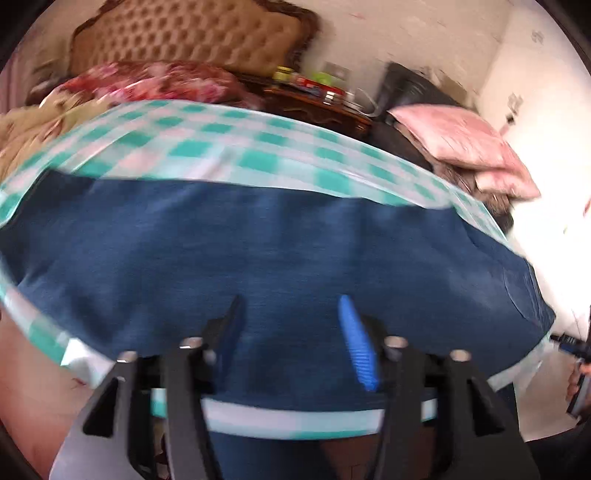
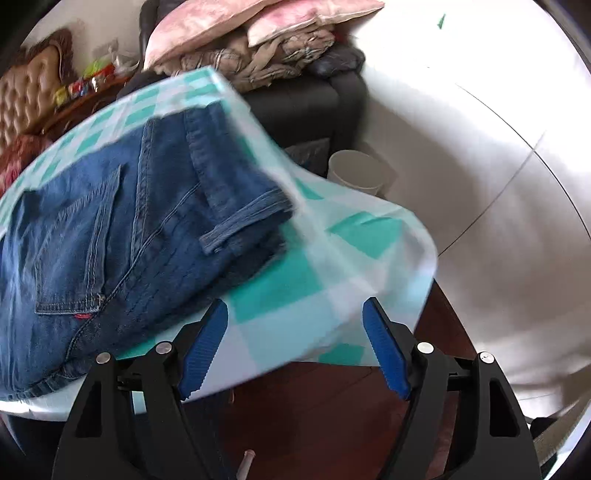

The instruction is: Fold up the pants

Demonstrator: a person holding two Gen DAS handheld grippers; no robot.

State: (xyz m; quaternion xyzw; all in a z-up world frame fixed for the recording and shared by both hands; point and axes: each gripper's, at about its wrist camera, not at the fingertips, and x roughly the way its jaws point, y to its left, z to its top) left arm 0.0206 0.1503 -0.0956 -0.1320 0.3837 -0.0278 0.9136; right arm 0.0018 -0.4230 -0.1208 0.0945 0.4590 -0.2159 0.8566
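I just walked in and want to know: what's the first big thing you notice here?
The big blue jeans lie folded on a green-and-white checked cloth, filling the middle of both views. Both claws, left and right, hang open just over the table's near edge, holding nothing. Behind sit pink pillows on a dark sofa.

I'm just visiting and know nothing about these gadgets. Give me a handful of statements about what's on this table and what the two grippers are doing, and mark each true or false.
1. The jeans lie on a green-and-white checked tablecloth. True.
2. The right gripper is clamped on the jeans. False: its jaws stand open with only tablecloth between them, beside the jeans.
3. The left gripper is open over the blue denim. True.
4. A back pocket of the jeans faces up. True.
5. The jeans are spread out at full length. False: a hemmed leg end is already folded over on top.
6. A pink pillow sits on the table. False: it rests on a dark chair behind.
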